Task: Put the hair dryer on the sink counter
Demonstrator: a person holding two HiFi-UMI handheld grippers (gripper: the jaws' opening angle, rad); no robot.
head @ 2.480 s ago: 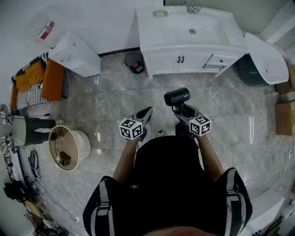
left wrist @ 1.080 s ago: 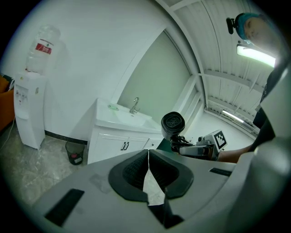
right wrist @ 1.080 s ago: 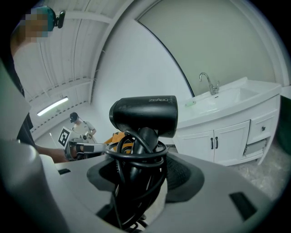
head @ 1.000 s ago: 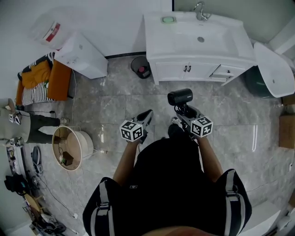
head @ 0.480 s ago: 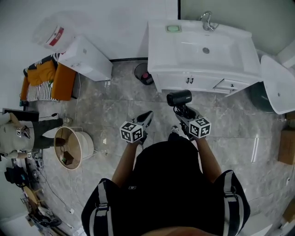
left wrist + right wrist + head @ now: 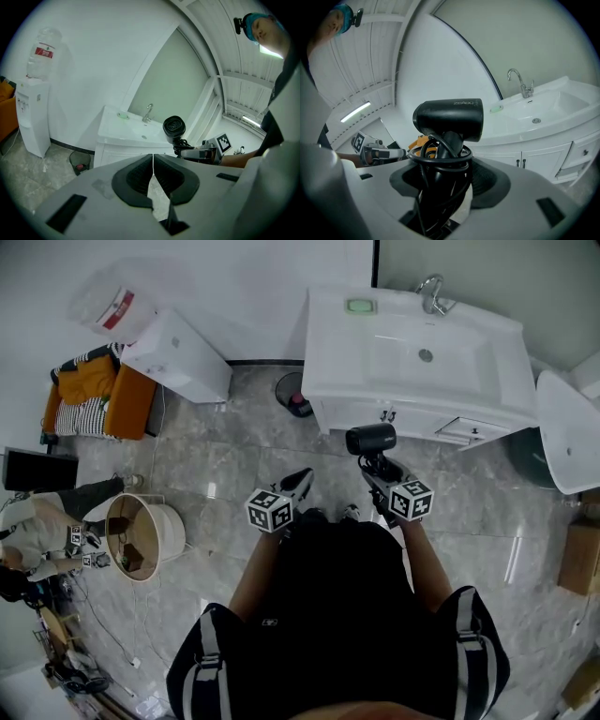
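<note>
A black hair dryer [image 6: 371, 439] with its cord wound round the handle stands upright in my right gripper [image 6: 380, 474], whose jaws are shut on the handle. In the right gripper view the hair dryer [image 6: 449, 119] rises out of my right gripper [image 6: 445, 180], barrel sideways. The white sink counter [image 6: 337, 352] with its faucet [image 6: 432, 292] lies just ahead of the dryer, its front edge still a little beyond it. My left gripper [image 6: 298, 482] hangs to the left over the floor. In its own view my left gripper [image 6: 152, 173] is shut with nothing in it.
A green soap dish [image 6: 360, 307] sits at the counter's back left. A small dark bin [image 6: 292, 395] stands by the cabinet's left side. Farther left are a water dispenser [image 6: 178, 357], an orange seat with clothes [image 6: 89, 395], and a round basket [image 6: 141, 538]. A white oval lid [image 6: 567, 432] stands right.
The person has walked closer to the sink counter, which now looms larger and nearer in the head view. The hair dryer stays held in my right gripper; my left gripper stays shut.
</note>
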